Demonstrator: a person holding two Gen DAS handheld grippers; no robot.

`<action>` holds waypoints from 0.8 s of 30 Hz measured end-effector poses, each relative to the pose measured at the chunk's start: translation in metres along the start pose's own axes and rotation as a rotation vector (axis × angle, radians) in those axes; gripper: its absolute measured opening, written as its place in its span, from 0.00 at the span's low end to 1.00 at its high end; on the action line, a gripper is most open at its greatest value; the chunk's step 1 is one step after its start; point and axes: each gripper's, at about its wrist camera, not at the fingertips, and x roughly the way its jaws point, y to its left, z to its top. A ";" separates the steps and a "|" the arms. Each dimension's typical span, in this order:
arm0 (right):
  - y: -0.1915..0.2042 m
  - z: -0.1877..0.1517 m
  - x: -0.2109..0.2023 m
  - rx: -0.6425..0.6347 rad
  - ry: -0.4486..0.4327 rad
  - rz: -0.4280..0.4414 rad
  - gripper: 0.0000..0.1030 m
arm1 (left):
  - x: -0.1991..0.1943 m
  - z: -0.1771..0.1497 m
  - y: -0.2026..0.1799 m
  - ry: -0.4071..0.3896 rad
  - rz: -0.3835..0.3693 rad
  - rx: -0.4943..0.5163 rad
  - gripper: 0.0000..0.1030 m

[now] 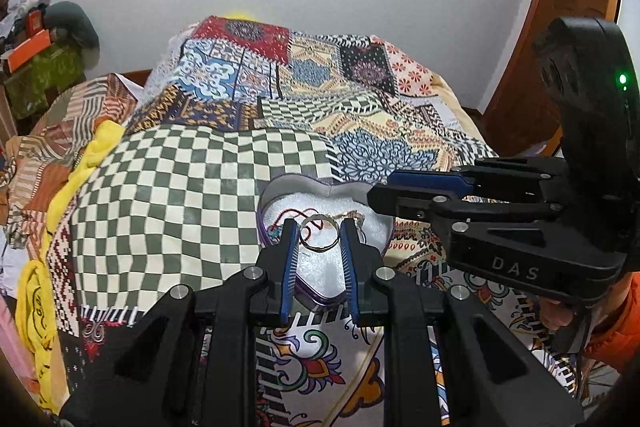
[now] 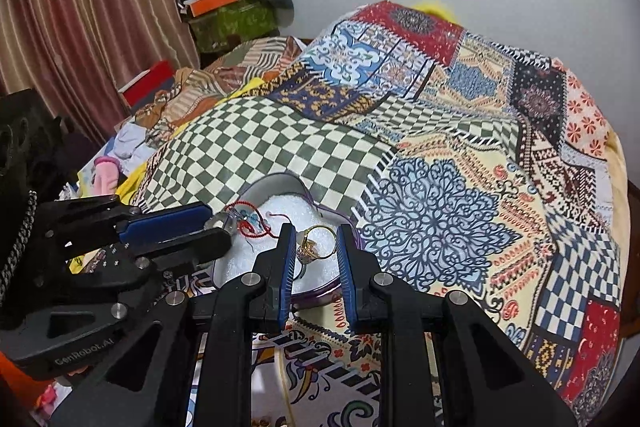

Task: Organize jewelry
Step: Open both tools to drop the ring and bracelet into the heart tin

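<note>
Pictured over a quilt-covered bed: left gripper, jaws narrowed and pinching a silver ring between the tips. Held directly above the white padding of a heart-shaped tin, with a red cord bracelet lying just beyond the tips. Seen alongside: right gripper, jaws likewise narrowed, clamped on a gold ring over the same tin, a few more gold pieces resting just below the left tip. Both grippers side by side, tips apart.
</note>
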 end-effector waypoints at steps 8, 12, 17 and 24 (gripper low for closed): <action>-0.005 -0.003 0.010 0.005 0.036 0.006 0.18 | 0.014 -0.004 -0.002 0.030 -0.012 0.000 0.19; -0.006 -0.003 0.012 0.006 0.040 0.009 0.18 | 0.018 -0.004 0.000 0.041 -0.020 -0.009 0.19; -0.007 -0.003 0.014 0.013 0.042 0.017 0.18 | 0.020 -0.005 0.002 0.048 -0.028 -0.029 0.19; -0.005 -0.003 0.014 0.005 0.044 0.007 0.18 | 0.014 -0.005 0.004 0.047 -0.029 -0.049 0.19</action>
